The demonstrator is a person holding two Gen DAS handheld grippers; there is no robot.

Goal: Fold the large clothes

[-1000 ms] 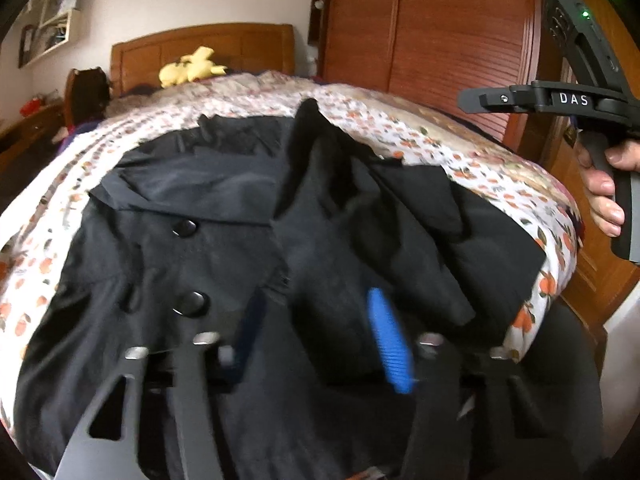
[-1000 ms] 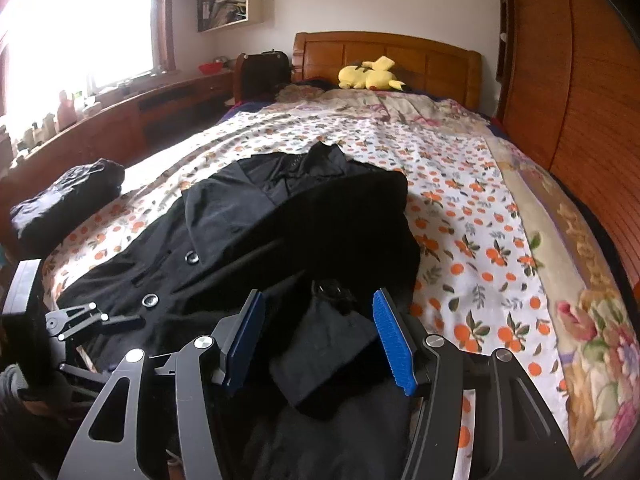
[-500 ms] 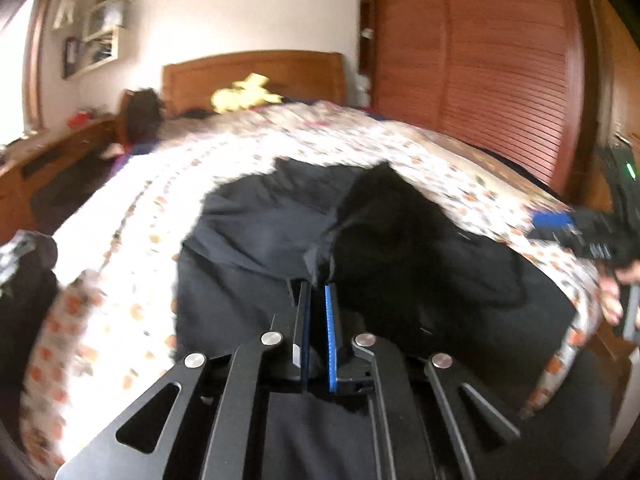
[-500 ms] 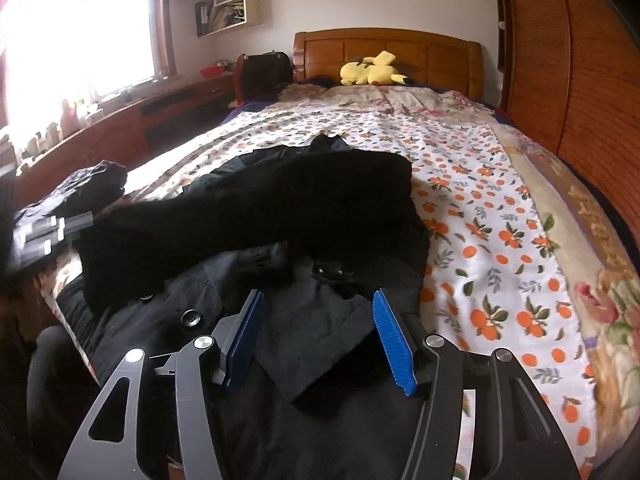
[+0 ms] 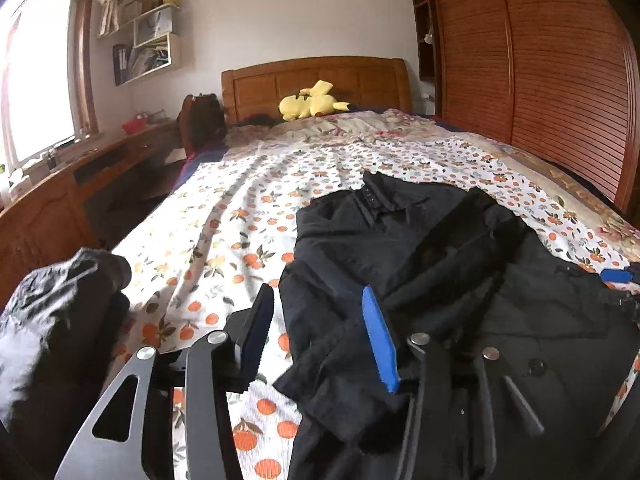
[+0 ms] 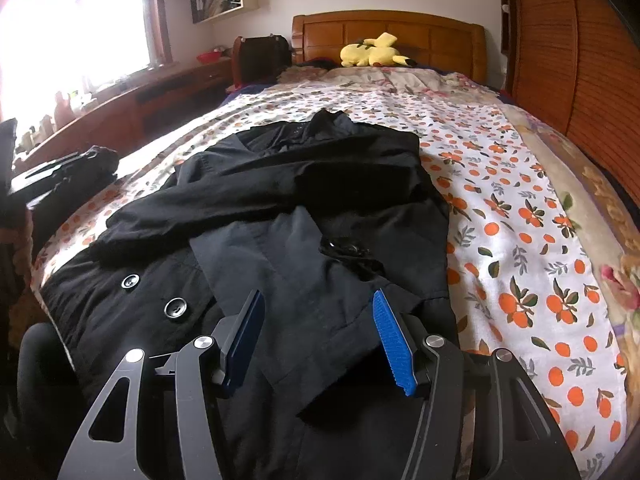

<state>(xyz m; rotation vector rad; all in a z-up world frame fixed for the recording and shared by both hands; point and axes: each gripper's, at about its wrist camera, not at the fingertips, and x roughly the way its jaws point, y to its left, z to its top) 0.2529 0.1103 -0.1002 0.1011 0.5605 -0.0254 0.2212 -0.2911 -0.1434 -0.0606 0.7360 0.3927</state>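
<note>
Big orange-print bed (image 6: 520, 184) has the black coat (image 6: 312, 200) spread near its foot, one sleeve (image 6: 224, 204) already folded across the chest, rest undone. Half a second ago the left gripper (image 5: 316, 332) was pinched on that sleeve; now it's wide, empty. Right gripper (image 6: 320, 340) also wide, hovering.

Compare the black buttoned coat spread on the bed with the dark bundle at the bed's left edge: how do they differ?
The black buttoned coat lies spread out mid-bed, sleeves folded across, buttons showing; the dark bundle is a compact, crumpled heap at the left edge of the orange-print sheet. The coat covers far more sheet than the bundle. Both are dark fabric, and neither open gripper, left or right, holds either.
</note>
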